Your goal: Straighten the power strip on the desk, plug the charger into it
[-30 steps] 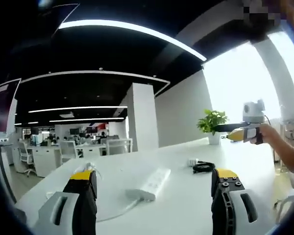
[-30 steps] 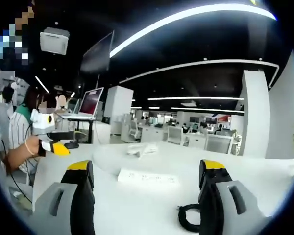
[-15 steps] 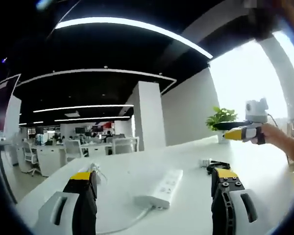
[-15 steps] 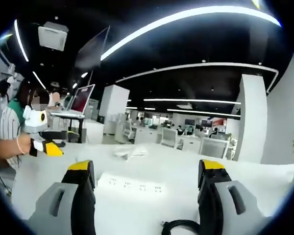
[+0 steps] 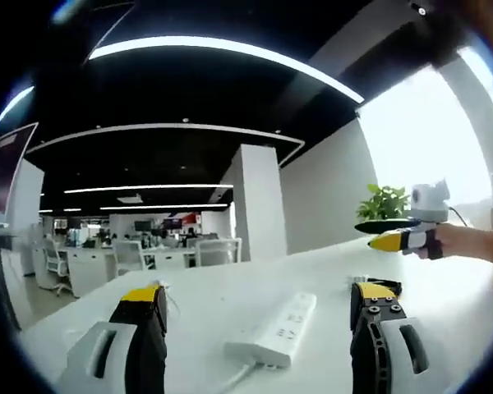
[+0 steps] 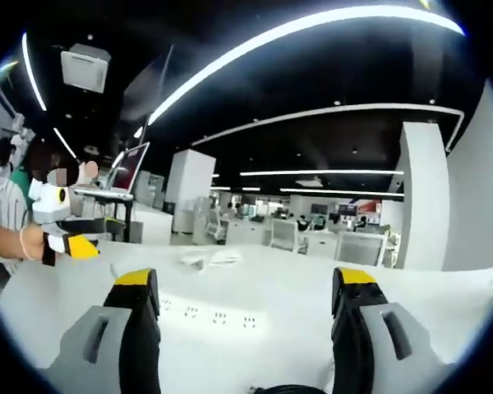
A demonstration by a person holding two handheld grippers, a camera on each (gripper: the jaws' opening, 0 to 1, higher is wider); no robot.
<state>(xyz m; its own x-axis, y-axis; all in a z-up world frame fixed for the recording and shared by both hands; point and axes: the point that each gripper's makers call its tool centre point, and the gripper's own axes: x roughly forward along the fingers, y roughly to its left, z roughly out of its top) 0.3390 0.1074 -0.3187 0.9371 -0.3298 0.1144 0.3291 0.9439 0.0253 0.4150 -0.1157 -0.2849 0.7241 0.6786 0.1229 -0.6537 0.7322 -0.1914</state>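
A white power strip (image 5: pixel 275 329) is lying on a white desk (image 5: pixel 230 291), framed between the wide-apart, empty jaws of the left gripper (image 5: pixel 259 316). In the right gripper view the strip (image 6: pixel 209 315) is sitting washed out between the right gripper's (image 6: pixel 240 295) equally parted jaws. A black cable coil (image 5: pixel 376 283) is peeking out behind the left gripper's right-hand jaw, mostly hidden. A potted plant (image 5: pixel 384 203) is standing beyond.

The left hand-held gripper (image 5: pixel 257 324) has its yellow-tipped jaws spread wide, nothing between them, low over the worktop (image 5: pixel 230 300). The right hand-held gripper (image 6: pixel 242 305) is equally spread and empty above the worktop. In the left gripper view, a hand (image 5: pixel 453 241) holds the right hand-held gripper level above the worktop's far side.
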